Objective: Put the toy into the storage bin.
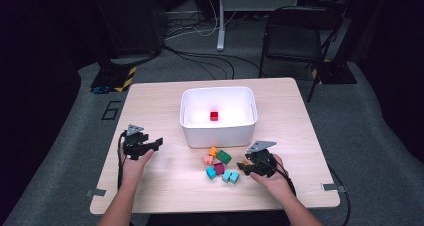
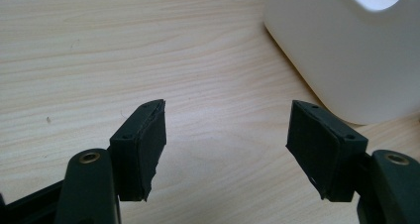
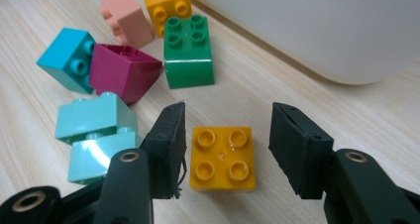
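Note:
An orange four-stud brick [image 3: 222, 157] lies flat on the table between the jaws of my right gripper [image 3: 228, 149]. Neither pad presses on it, and a clear gap shows on its right side. In the high view this gripper [image 1: 242, 166] sits at the right edge of a loose pile of bricks [image 1: 220, 165]. The pile holds a green brick [image 3: 188, 60], a magenta one [image 3: 124, 73], a blue one [image 3: 67, 60], a pink one [image 3: 126, 18], a second orange one [image 3: 166, 6] and two light teal ones [image 3: 94, 117]. My left gripper [image 2: 225, 144] rests open over bare wood, left of the white bin [image 2: 356, 60].
The white bin [image 1: 218, 136] stands mid-table behind the pile, with one red brick [image 1: 214, 116] inside. A folding chair [image 1: 295, 36] and cables stand on the floor beyond the table's far edge.

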A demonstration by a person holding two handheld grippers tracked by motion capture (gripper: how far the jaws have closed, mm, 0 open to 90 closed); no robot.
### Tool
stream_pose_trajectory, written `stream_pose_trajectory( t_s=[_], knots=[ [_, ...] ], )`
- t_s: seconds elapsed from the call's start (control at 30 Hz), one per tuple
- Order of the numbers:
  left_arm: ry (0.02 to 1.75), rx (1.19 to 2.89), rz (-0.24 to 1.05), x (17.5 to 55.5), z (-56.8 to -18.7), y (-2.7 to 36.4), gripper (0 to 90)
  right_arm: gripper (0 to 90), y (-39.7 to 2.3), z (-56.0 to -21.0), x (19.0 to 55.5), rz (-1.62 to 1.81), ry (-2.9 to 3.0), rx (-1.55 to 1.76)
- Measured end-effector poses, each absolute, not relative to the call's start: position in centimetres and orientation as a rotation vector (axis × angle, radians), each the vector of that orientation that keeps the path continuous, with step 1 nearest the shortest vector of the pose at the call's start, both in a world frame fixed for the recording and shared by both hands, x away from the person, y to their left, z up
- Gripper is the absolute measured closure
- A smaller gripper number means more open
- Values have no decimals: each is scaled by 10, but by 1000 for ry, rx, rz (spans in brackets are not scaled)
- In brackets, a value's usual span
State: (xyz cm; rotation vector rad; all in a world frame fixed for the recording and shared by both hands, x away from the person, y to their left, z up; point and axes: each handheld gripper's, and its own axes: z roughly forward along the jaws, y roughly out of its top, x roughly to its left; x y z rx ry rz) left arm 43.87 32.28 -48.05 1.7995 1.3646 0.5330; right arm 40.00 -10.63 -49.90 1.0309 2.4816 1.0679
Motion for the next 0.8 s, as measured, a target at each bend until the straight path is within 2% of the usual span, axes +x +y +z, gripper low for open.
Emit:
stream_pose_trajectory(
  t_s=[0.2,0.37,0.8],
  knots=[
    [1364,1801,530,439,-480,323,310,494,-107,-506,401,1016,2512,1058],
    [1363,1800,529,439,-480,323,311,575,-107,-509,402,983,2529,1059],
    [1365,1800,531,439,-480,323,310,582,-104,-494,400,1023,2528,1021]
  ],
)
